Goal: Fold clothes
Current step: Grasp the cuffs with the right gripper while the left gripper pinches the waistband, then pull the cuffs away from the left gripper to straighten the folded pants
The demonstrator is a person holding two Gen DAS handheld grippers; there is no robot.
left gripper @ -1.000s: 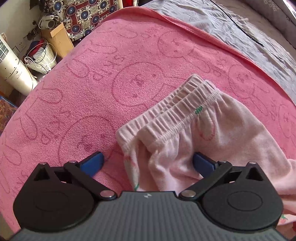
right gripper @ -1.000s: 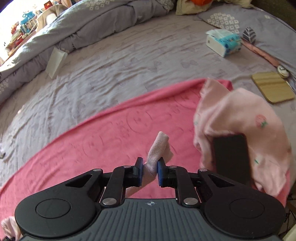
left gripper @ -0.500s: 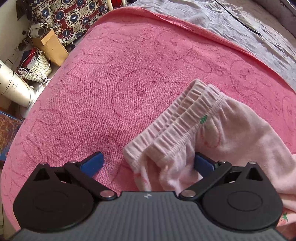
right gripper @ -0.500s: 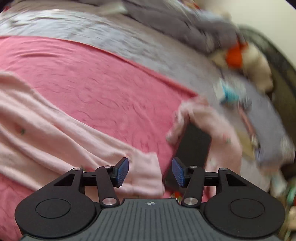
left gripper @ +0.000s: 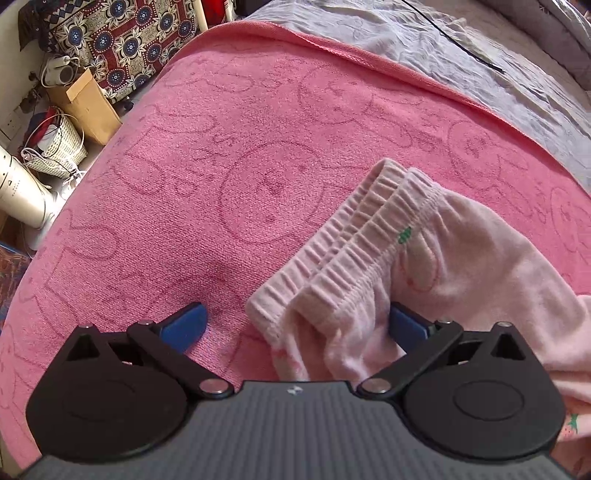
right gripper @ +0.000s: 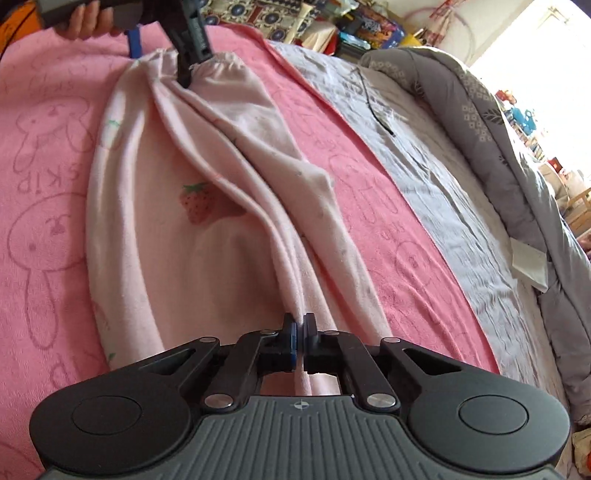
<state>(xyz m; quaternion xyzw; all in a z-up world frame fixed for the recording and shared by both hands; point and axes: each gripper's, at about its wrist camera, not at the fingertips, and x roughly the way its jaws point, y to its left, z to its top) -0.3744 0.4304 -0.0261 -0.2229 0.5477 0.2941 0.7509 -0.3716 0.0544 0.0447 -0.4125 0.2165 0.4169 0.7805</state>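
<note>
Pale pink trousers (right gripper: pixel 207 236) with strawberry prints lie stretched along a pink bunny-print towel (right gripper: pixel 44 206). Their ribbed waistband (left gripper: pixel 354 251) sits between the fingers of my left gripper (left gripper: pixel 295 326), which is open, with the cloth against the right blue pad (left gripper: pixel 406 326). The right wrist view shows that left gripper (right gripper: pixel 162 48) at the far end, held by a hand (right gripper: pixel 86 24), one finger pressing on the waistband (right gripper: pixel 221 61). Near the leg end, my right gripper (right gripper: pixel 299 334) is shut on a raised fold of the trousers.
A grey bedsheet (right gripper: pixel 424 155) with a black cable (right gripper: pixel 376 110) runs beside the towel, with a grey duvet (right gripper: pixel 491 122) and a white paper (right gripper: pixel 530 264) beyond. Off the bed's edge stand a wicker basket (left gripper: pixel 61 149), a cardboard box (left gripper: pixel 88 107) and a white appliance (left gripper: pixel 22 195).
My right gripper let go of one bit of cloth, swung round open, and has now shut on a fold at the trouser legs. The waistband has slid closer in between the left fingers.
</note>
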